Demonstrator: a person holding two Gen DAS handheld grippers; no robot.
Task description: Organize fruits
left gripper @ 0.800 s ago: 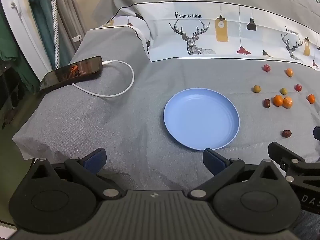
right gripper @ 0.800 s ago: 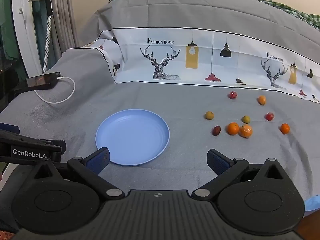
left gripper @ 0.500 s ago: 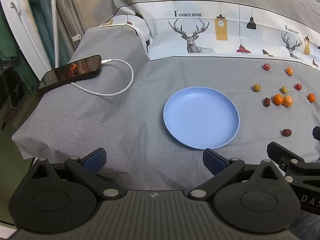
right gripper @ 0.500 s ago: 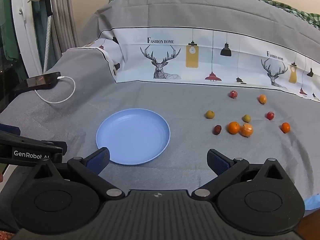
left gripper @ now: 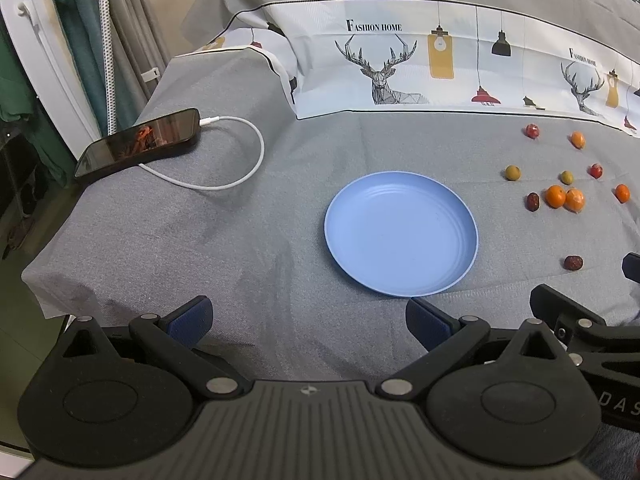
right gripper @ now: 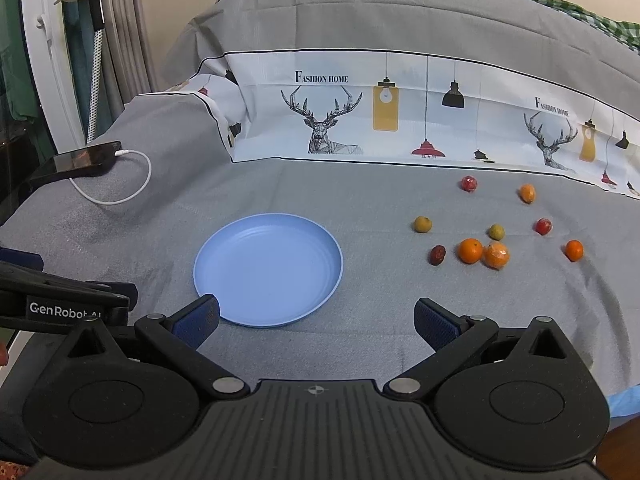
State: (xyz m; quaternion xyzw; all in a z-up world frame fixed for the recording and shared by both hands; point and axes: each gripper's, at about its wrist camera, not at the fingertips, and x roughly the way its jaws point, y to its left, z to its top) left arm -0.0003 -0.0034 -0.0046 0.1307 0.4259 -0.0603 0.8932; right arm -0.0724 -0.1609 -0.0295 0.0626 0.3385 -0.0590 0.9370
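An empty blue plate lies on the grey cloth. Several small fruits lie scattered to its right: two oranges side by side, green ones, red ones, a dark date nearest the front and another. My left gripper is open and empty, near the front edge left of the plate. My right gripper is open and empty, just in front of the plate's right side.
A black phone with a white charging cable lies at the far left. A printed pillow rises behind the fruits. The cloth drops off at the left edge.
Both grippers have drifted slightly; the view has barely shifted. Nothing was grasped or moved.
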